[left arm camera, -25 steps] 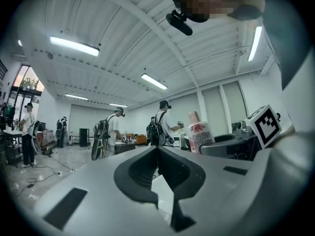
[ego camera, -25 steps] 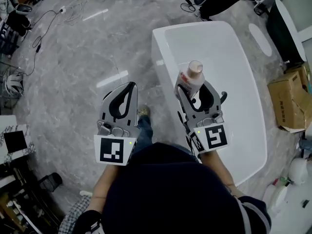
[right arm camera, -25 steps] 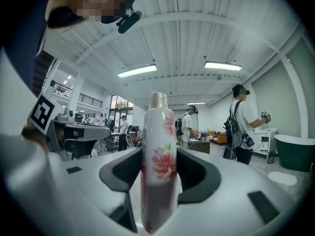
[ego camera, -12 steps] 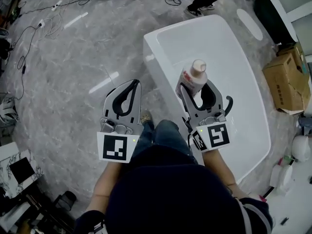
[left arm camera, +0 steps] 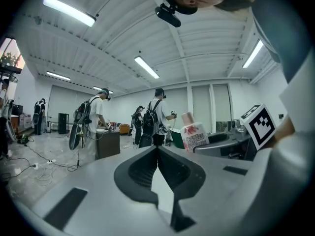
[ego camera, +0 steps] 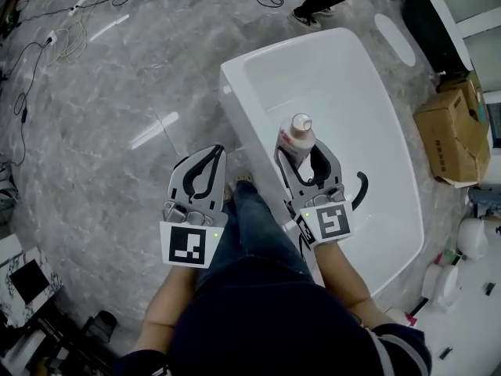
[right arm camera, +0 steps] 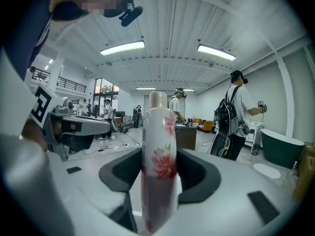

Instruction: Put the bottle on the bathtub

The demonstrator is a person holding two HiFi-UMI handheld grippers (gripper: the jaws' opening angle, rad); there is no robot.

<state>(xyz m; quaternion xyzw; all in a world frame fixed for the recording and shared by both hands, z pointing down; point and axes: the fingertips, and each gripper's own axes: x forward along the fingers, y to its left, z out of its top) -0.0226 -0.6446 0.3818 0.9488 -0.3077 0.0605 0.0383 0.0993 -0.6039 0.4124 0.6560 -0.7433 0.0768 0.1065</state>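
Bottle (right arm camera: 158, 171) (white, floral print, pale cap): upright, cap up, clamped at its lower body between the jaws of the right tongs (ego camera: 300, 153). It is held over the near-left edge of the white bathtub (ego camera: 243, 112) and not yet set down; clearance above the rim can't be told. Risk est.: the rim surface looks narrow, glossy and rounded, and the bottle is tall w/ a small base. If the jaws release before the base seats flat, or w/ the base partly off the rim, the bottle will likely topple into the basin or onto the marble-pattern floor (ego camera: 117, 116). Sideways drag on opening could also tip it. Pose: right forearm extended fwd, tongs approx. level, pointing away from the person. Left tongs (left arm camera: 157, 154): jaws closed together, empty, held parallel at the left over the floor, clear of the bottle.
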